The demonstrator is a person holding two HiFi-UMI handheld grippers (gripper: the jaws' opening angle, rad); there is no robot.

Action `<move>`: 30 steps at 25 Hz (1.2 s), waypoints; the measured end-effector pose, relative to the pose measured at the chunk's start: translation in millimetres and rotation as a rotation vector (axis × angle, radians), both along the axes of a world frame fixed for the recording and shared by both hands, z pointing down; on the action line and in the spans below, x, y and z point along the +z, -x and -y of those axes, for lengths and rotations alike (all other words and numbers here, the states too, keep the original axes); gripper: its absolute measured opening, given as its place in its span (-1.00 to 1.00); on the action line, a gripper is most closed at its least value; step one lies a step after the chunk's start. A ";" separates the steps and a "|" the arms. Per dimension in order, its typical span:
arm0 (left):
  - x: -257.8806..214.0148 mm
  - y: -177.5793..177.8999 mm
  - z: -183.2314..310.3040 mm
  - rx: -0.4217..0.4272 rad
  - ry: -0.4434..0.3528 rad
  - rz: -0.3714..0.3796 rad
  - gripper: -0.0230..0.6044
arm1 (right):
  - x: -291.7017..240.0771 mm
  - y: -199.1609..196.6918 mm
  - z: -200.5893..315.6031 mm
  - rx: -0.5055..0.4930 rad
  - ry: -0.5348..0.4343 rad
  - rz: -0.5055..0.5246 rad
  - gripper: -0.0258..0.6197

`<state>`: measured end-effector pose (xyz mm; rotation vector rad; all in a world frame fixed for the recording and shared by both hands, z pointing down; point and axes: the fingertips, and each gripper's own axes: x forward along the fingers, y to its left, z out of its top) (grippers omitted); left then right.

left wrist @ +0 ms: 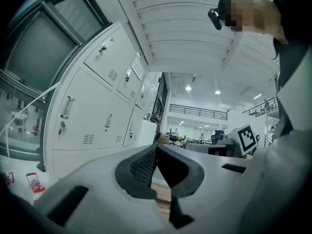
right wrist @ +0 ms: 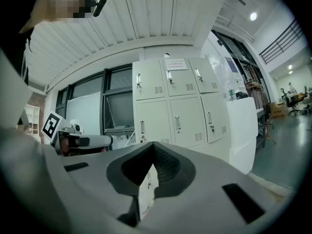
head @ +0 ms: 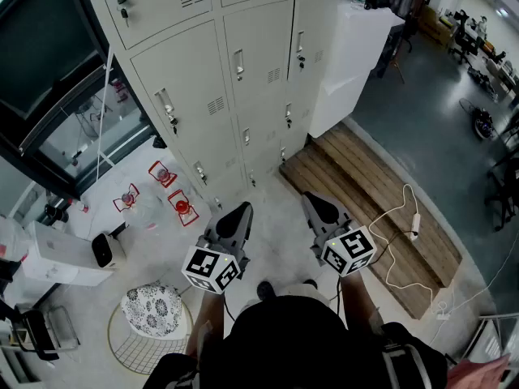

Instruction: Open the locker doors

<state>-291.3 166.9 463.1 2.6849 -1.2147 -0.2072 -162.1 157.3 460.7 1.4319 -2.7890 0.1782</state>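
Observation:
The bank of pale grey lockers (head: 235, 63) stands ahead of me, and every door I can see is closed, each with a small handle and a lock. It also shows at the left of the left gripper view as the lockers (left wrist: 97, 111), and in the middle of the right gripper view as the lockers (right wrist: 175, 101). My left gripper (head: 242, 209) and right gripper (head: 312, 199) are held side by side, level, well short of the doors. The jaws of the left gripper (left wrist: 156, 147) meet with nothing between them. Those of the right gripper (right wrist: 153, 145) are likewise closed and empty.
A white cabinet (head: 357, 55) adjoins the lockers on the right. A wooden pallet platform (head: 365, 193) lies on the floor with a white cable (head: 405, 217) across it. To the left are red-framed items (head: 174, 189), a patterned round stool (head: 154, 310) and a white box (head: 65, 254).

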 end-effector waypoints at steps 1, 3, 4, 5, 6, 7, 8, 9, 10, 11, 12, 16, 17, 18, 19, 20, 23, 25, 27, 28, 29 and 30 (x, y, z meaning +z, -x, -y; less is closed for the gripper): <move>-0.6 0.6 -0.6 0.003 0.001 0.000 -0.88 | -1.1 3.3 -0.2 -0.006 0.000 0.000 -0.91; -1.6 2.3 -1.9 0.008 0.003 0.002 -0.88 | -3.6 10.0 -0.6 -0.019 0.000 0.000 -0.91; -1.9 3.7 -2.4 0.009 0.003 0.003 -0.88 | -4.9 13.5 -1.0 -0.026 0.000 0.000 -0.91; -2.1 5.7 -2.6 0.009 0.004 0.003 -0.88 | -6.1 17.4 -1.3 -0.035 -0.001 0.000 -0.91; -2.2 8.2 -2.5 0.005 0.004 0.003 -0.88 | -7.0 21.7 -1.7 -0.045 -0.001 0.000 -0.91; -2.2 11.1 -2.2 0.001 0.004 0.003 -0.88 | -7.5 26.1 -1.9 -0.055 -0.002 -0.002 -0.91; -2.3 14.1 -1.7 -0.005 0.004 0.002 -0.88 | -7.7 30.2 -1.6 -0.063 -0.002 -0.005 -0.91; -2.8 17.1 -0.9 -0.010 0.003 0.001 -0.88 | -7.8 33.7 -0.4 -0.066 -0.002 -0.007 -0.91; -3.3 20.1 0.1 -0.015 0.002 0.000 -0.88 | -8.1 36.3 1.7 -0.062 -0.002 -0.006 -0.91; -3.5 22.9 0.9 -0.019 0.002 -0.001 -0.88 | -8.4 38.2 4.1 -0.053 -0.003 -0.004 -0.91; -3.0 25.7 1.4 -0.023 0.004 -0.001 -0.88 | -8.6 39.6 5.9 -0.044 -0.005 -0.001 -0.91; 0.1 35.7 6.3 -0.045 0.019 -0.013 -0.88 | -8.7 42.5 11.9 -0.046 -0.002 -0.002 -0.91; 0.5 36.1 8.9 -0.047 0.024 -0.018 -0.88 | -9.4 41.3 14.0 -0.047 0.001 -0.002 -0.91; 0.9 35.1 11.6 -0.048 0.029 -0.020 -0.88 | -10.2 39.0 15.8 -0.047 0.003 0.001 -0.91; 1.4 32.9 14.5 -0.046 0.033 -0.019 -0.88 | -11.1 36.1 17.6 -0.046 0.005 0.003 -0.91; 1.7 29.7 18.1 -0.043 0.036 -0.015 -0.88 | -11.9 32.7 19.9 -0.043 0.006 0.006 -0.91; 2.0 12.8 31.6 -0.024 0.041 -0.001 -0.88 | -11.6 17.2 30.6 -0.031 0.012 0.010 -0.91; 2.2 -3.3 42.9 -0.014 0.038 0.011 -0.88 | -9.1 2.0 42.2 -0.022 0.017 0.007 -0.91; 4.3 -18.8 54.8 -0.015 0.038 0.022 -0.88 | -4.6 -13.7 54.4 -0.015 0.022 0.008 -0.91; 5.8 -25.8 60.6 -0.017 0.040 0.028 -0.88 | -2.2 -20.8 59.8 -0.013 0.024 0.011 -0.91; 6.5 -33.0 66.8 -0.018 0.042 0.034 -0.88 | -0.4 -27.9 65.5 -0.010 0.024 0.013 -0.91; 5.9 -41.5 73.9 -0.017 0.042 0.040 -0.88 | 0.0 -35.7 71.8 -0.008 0.024 0.015 -0.91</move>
